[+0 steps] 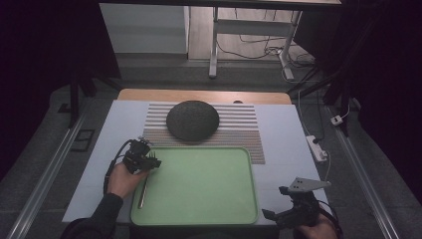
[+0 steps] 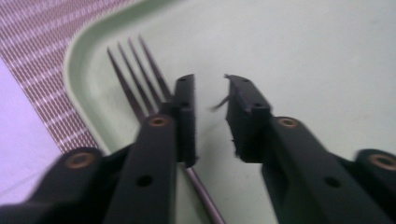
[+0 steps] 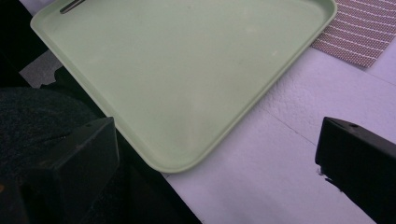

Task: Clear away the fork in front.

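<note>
A metal fork (image 1: 143, 189) lies along the left side of a light green tray (image 1: 209, 184), tines pointing away from me. My left gripper (image 1: 149, 160) hovers over the fork's neck. In the left gripper view its jaws stand a little apart, open (image 2: 210, 93); the fork (image 2: 133, 74) runs under the left jaw, not between the two. My right gripper (image 1: 276, 203) is off the tray's near right corner, open wide (image 3: 215, 135), with nothing between its jaws. The tray (image 3: 177, 70) is bare there, with the fork handle's end (image 3: 72, 5) at its far corner.
A dark round dome-shaped object (image 1: 192, 119) sits on a striped placemat (image 1: 239, 132) just beyond the tray. The white tabletop (image 1: 283, 144) reaches past the tray on both sides. A power strip (image 1: 317, 148) lies off the right edge.
</note>
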The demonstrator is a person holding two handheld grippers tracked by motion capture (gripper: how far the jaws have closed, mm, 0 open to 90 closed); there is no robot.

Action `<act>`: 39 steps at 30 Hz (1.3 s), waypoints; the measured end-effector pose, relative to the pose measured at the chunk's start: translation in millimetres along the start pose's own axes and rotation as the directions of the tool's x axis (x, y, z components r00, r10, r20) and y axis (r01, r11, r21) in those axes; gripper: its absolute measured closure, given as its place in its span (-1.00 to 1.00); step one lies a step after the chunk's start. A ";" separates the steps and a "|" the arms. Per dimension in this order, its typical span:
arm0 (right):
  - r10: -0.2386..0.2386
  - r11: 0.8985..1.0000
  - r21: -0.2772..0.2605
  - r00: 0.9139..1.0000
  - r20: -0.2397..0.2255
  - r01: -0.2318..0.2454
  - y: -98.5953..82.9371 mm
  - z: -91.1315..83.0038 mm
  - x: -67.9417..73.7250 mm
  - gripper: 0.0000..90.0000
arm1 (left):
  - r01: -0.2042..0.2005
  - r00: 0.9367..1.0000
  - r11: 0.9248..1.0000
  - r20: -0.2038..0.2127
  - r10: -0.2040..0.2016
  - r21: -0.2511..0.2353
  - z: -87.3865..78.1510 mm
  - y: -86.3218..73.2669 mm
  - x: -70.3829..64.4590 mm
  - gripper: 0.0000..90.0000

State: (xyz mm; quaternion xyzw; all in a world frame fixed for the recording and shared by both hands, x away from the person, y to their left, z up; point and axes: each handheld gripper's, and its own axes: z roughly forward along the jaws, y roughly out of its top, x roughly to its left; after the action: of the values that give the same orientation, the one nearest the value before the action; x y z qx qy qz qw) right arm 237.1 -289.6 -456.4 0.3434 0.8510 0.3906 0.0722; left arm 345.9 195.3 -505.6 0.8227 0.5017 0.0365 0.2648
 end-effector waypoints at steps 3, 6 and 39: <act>0.001 1.000 -0.001 1.000 0.000 -0.001 -0.1 -0.2 0.0 -1.00 | -0.044 0.999 0.998 -0.016 0.044 -0.032 -5.9 -0.9 -5.0 0.33; 0.001 1.000 -0.001 1.000 -0.001 -0.001 -0.1 -0.3 0.1 -1.00 | -0.063 0.998 0.996 0.002 0.063 -0.063 -13.9 -4.9 -7.2 0.14; 0.008 1.000 0.005 1.000 0.002 -0.008 0.1 0.3 0.0 -1.00 | -0.033 0.988 0.961 0.138 0.073 -0.275 -88.5 -79.8 -19.3 -0.94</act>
State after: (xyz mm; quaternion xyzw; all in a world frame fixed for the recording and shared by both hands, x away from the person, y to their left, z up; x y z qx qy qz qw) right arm 237.3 -289.4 -456.6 0.3473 0.8506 0.3885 0.0705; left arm 243.2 242.7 -463.4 0.7922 0.4487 0.0513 0.4105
